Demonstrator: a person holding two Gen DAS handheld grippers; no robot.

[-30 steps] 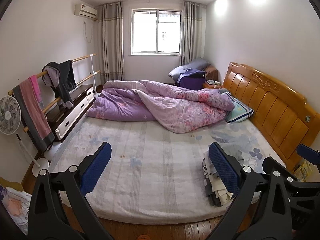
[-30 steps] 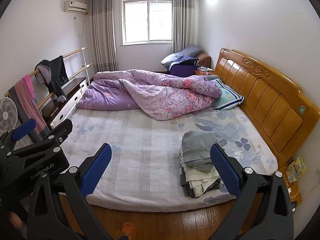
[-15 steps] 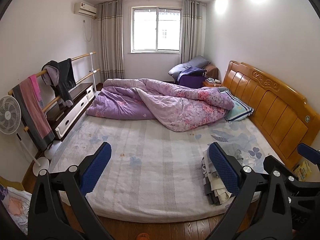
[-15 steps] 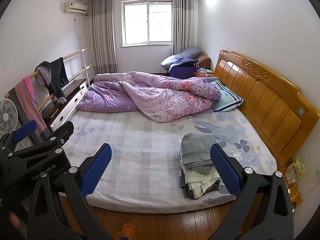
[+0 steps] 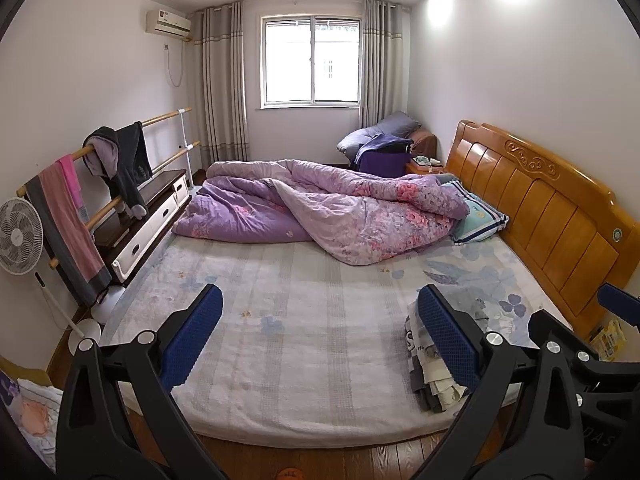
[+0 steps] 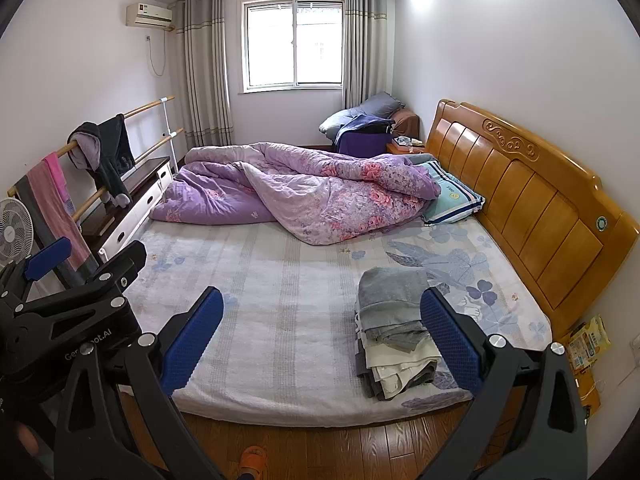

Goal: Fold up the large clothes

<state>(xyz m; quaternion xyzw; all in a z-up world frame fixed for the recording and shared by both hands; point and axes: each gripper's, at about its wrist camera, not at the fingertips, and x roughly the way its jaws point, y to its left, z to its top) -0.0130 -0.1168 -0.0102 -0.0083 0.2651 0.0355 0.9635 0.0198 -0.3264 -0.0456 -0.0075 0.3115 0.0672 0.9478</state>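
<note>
Left wrist view: left gripper (image 5: 320, 332) held above the near edge of the bed (image 5: 304, 320), both blue-padded fingers (image 5: 192, 334) spread wide, nothing between them, nothing touched. Stack of folded clothes (image 5: 430, 372) seen low on the right, on the mattress near the foot-side edge and close to the wooden headboard (image 5: 560, 216), partly hidden behind the right-hand pad. Part of the right gripper (image 5: 580, 364) showed at the lower right edge, well clear of the stack. Purple floral quilt (image 5: 320, 208) lay bunched across the far half of the bed, a striped pillow (image 5: 478, 216) just beside it against the headboard. Small print on the stack's edge too blurred to read.

Right wrist view: right gripper (image 6: 320, 332) likewise spread wide and empty, hovering off the bed's near edge. Stack of folded clothes (image 6: 394, 328) lay flat on the sheet, a grey piece on top, pale and dark layers below, just left of the right-hand pad (image 6: 450, 340) in the frame, untouched. Left gripper (image 6: 80, 304) visible at the left, its black body printed with white lettering, partly readable as "Ge...ot.AI". Standing fan (image 6: 14, 232) and a rail with hung towels (image 6: 56, 200) stood along the left wall. Yellow packet (image 6: 588, 342) on the floor by the headboard, its writing illegible.
</note>
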